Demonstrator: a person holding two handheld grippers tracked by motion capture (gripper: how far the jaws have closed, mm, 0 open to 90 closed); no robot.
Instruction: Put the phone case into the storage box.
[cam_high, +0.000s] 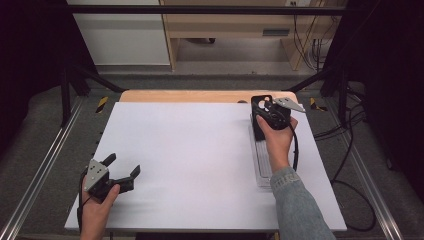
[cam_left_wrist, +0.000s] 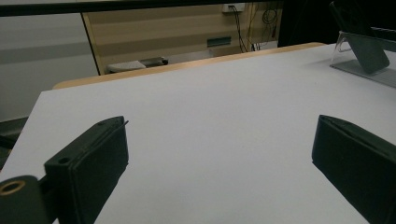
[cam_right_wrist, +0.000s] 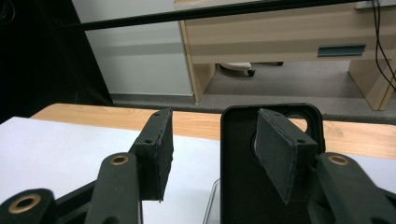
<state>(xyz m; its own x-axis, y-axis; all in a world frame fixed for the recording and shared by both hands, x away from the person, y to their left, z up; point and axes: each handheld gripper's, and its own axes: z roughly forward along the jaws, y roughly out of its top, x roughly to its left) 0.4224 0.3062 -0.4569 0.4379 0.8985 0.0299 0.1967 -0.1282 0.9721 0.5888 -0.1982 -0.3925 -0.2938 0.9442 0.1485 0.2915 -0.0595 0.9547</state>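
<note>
Here your right hand-held gripper (cam_right_wrist: 212, 154), jaws apart, straddles one edge of the black phone case (cam_right_wrist: 243, 163) standing in its clear stand (cam_high: 262, 165) on the counter (cam_high: 200, 150); next, close squarely on it, while your left hand-held gripper (cam_high: 122, 167) idles open, far aside.

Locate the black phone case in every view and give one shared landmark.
High view: black phone case at the table's far right.
Left gripper view: case in the top right corner, leaning on a clear stand.
Right gripper view: case bottom centre.
Shared landmark: wood strip along the table's far edge.
</note>
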